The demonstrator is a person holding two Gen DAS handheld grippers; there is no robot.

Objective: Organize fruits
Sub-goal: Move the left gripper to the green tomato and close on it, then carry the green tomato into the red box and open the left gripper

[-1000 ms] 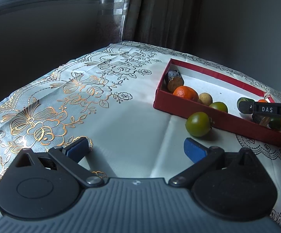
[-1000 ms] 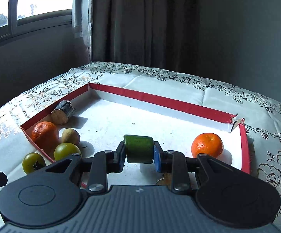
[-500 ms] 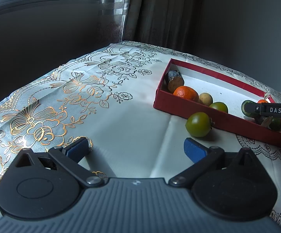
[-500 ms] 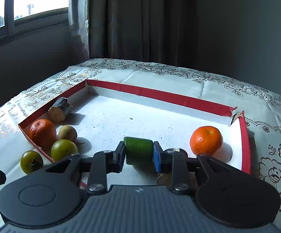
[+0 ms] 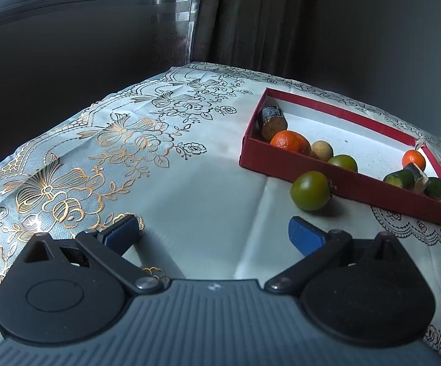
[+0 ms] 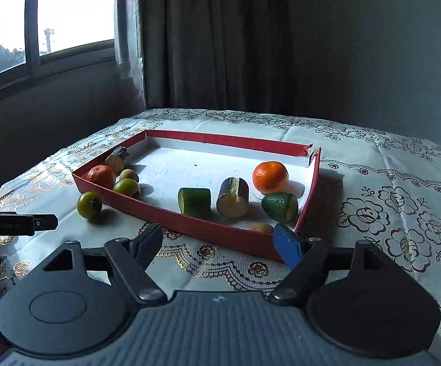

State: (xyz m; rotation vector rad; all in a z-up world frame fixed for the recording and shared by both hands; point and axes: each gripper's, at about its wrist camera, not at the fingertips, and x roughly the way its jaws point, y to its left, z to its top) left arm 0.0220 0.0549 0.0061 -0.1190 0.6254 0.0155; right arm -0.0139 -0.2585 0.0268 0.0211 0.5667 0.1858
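Note:
A red-walled tray lies on the patterned tablecloth. In it are a green cylinder piece, a dark sugarcane piece, a green half fruit, an orange, and at the left end another orange, a green fruit, a small tan fruit and a cane piece. A green round fruit sits on the cloth outside the tray's near wall. My left gripper is open and empty, just short of that fruit. My right gripper is open and empty, drawn back before the tray.
The tablecloth covers the table up to its far edge by the curtain and window. The left gripper's finger shows at the left edge of the right wrist view. A small tan piece lies by the tray's near wall.
My right gripper let go of the green cylinder piece in the tray, opened, and pulled back out of the tray. My left gripper stayed nearly still.

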